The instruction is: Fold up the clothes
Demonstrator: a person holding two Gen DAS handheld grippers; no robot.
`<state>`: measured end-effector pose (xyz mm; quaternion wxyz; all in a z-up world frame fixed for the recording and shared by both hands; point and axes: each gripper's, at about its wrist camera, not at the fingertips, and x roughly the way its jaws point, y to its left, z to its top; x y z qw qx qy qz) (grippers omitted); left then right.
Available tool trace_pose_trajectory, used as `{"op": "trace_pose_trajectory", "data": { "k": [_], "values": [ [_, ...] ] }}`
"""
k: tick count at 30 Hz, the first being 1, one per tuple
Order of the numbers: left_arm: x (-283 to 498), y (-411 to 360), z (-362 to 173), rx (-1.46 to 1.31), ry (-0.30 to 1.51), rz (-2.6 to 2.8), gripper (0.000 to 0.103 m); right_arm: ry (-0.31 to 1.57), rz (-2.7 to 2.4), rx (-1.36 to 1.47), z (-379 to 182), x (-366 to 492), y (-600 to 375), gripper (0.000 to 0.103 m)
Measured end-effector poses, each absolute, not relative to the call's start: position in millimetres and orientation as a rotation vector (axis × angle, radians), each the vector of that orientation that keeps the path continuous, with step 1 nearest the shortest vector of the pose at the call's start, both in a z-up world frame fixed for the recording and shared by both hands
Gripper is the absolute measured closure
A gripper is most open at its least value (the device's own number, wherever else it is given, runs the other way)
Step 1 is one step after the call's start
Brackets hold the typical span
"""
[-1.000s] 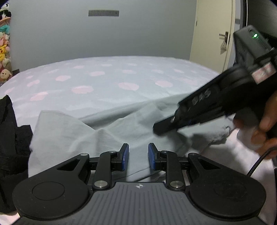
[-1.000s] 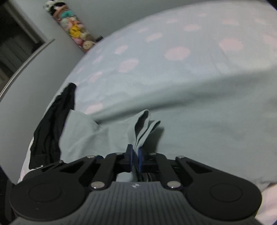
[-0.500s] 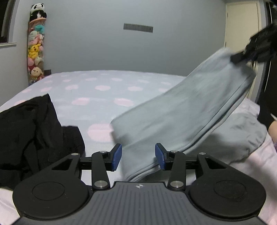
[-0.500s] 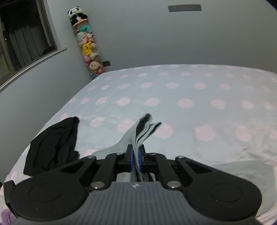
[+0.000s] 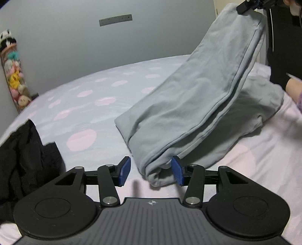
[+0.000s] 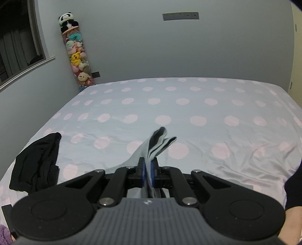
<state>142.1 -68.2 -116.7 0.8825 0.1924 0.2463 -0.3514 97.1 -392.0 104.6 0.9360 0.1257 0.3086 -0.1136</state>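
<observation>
Polka-dot bed (image 6: 188,105) bears black clothes (image 6: 35,164) beside grey garment (image 5: 198,105).

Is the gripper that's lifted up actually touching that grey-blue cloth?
Touching. In the right wrist view, the right gripper has its blue pads shut on a bunched fold of the grey-blue garment, which pokes out past them with no gap.

bed: polka-dot sheet (image 6: 188,113) | corner: plush-toy tube (image 6: 78,54) | wall: grey plate (image 6: 180,16)
</observation>
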Motion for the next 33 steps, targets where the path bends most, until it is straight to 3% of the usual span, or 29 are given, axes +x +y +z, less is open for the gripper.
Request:
{"op": "trace_pose_trajectory", "data": {
  "k": [7,11,21,24,33],
  "values": [
    [142.5,-60.3,-98.4,0.409,0.497,-0.76,0.073,0.65,-0.251,0.299,83.2,90.8,-416.9,0.096],
    [144.3,-65.5,-106.3,0.59,0.498,-0.751,0.083,0.663,-0.248,0.334,71.2,90.4,-425.6,0.096],
    [127.5,-98.8,-138.2,0.888,0.427,-0.784,0.09,0.667,-0.247,0.358,62.1,88.5,-436.4,0.096],
    [126.3,-105.2,-141.7,0.909,0.416,-0.77,0.101,0.669,-0.247,0.361,59.6,87.7,-435.9,0.096],
    [119.8,-85.6,-122.5,0.922,0.485,-0.833,0.102,0.677,-0.273,0.354,50.3,87.5,-440.2,0.096]
  ]
}}
